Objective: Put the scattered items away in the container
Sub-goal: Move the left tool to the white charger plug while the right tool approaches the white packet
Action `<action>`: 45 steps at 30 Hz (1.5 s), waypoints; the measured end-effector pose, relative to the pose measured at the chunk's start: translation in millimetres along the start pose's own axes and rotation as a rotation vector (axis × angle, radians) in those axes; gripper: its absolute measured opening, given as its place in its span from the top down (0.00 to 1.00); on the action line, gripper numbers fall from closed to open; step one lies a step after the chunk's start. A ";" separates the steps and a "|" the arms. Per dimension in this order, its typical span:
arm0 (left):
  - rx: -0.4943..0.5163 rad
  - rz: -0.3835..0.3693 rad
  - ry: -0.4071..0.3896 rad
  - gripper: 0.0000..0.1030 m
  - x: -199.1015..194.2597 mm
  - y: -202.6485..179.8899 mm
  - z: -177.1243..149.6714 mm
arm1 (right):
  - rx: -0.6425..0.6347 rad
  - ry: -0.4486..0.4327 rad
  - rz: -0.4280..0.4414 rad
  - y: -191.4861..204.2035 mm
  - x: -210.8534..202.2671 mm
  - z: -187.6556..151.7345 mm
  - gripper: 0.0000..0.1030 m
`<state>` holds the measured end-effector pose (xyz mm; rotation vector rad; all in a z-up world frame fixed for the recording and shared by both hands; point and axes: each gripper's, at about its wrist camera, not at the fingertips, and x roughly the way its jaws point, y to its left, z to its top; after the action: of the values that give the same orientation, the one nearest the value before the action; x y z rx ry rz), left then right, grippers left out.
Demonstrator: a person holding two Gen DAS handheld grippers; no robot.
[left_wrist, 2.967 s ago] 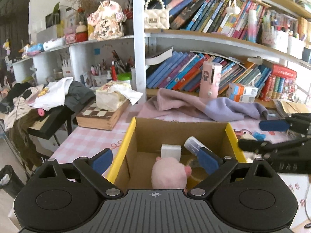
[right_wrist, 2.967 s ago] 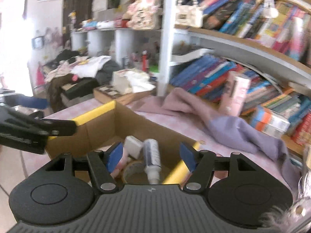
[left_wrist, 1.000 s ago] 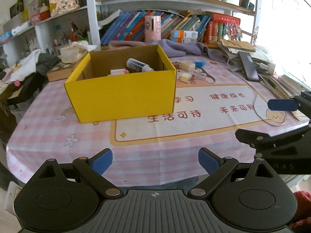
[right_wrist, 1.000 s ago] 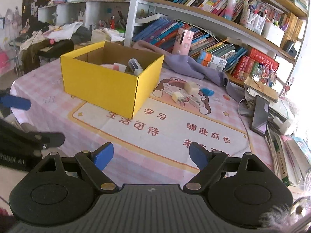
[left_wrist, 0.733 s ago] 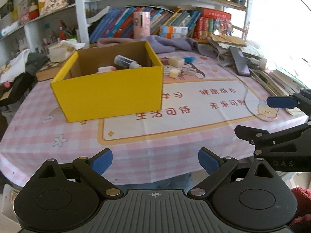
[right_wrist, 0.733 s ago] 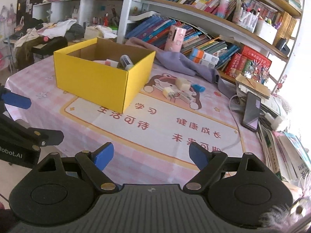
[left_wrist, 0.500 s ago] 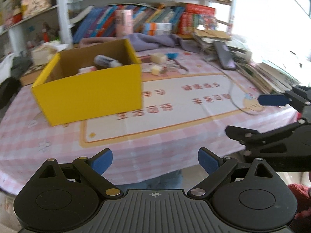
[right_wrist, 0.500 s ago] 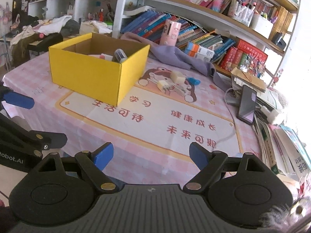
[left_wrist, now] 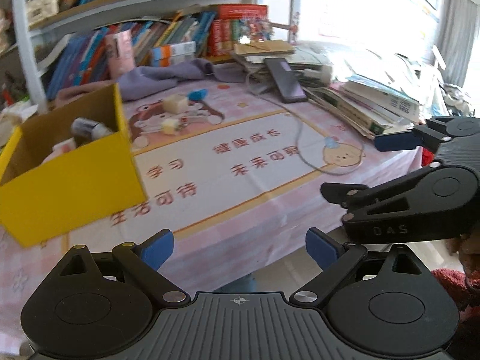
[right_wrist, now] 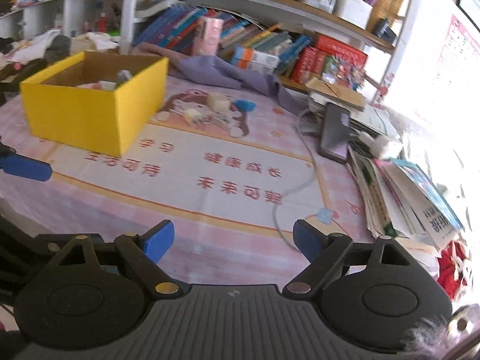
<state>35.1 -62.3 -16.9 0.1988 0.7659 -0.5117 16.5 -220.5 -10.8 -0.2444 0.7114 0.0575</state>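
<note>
— Claws, please.

— Left claw (left_wrist: 239, 245): fingers spread, nothing between them, held off the near edge of the worktop (left_wrist: 240, 180). Right claw (right_wrist: 233, 240): likewise released and empty, also at the near edge.

— The container?

— Yellow box (right_wrist: 90, 111), toward the far left corner, with a bottle (left_wrist: 90, 127) and other small pieces inside.

— Anything outside it?

— A cream block (right_wrist: 218, 101), a blue item (right_wrist: 245, 104) and small bits lie just right of the box. A phone (right_wrist: 334, 133) rests on books by the right edge.

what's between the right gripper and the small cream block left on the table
Nothing solid: only bare tablecloth lies between the open right gripper and the cream block. A white cable trails off to the right.
</note>
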 end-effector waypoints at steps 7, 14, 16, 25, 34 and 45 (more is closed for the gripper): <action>0.042 -0.024 -0.018 0.08 21.5 -7.3 19.1 | 0.021 -0.005 0.023 -20.4 21.1 11.8 0.18; 0.010 -0.002 -0.015 0.10 50.7 -0.8 43.1 | 0.026 0.009 0.056 -43.3 57.1 34.5 0.19; 0.003 0.001 -0.011 0.11 60.3 1.4 50.3 | 0.022 0.013 0.066 -48.9 68.6 44.0 0.19; -0.035 0.042 0.000 0.15 100.4 7.3 85.2 | -0.042 0.018 0.143 -68.4 121.0 85.1 0.20; -0.079 0.182 0.011 0.15 132.9 15.0 123.4 | 0.007 0.011 0.305 -100.4 163.0 130.8 0.45; -0.137 0.286 0.041 0.15 162.6 25.2 149.3 | -0.052 0.032 0.479 -105.0 217.4 171.0 0.54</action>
<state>237.6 -153.1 -25.9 0.1883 0.7939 -0.1846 304.6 -287.8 -6.5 -0.1207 0.7884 0.5297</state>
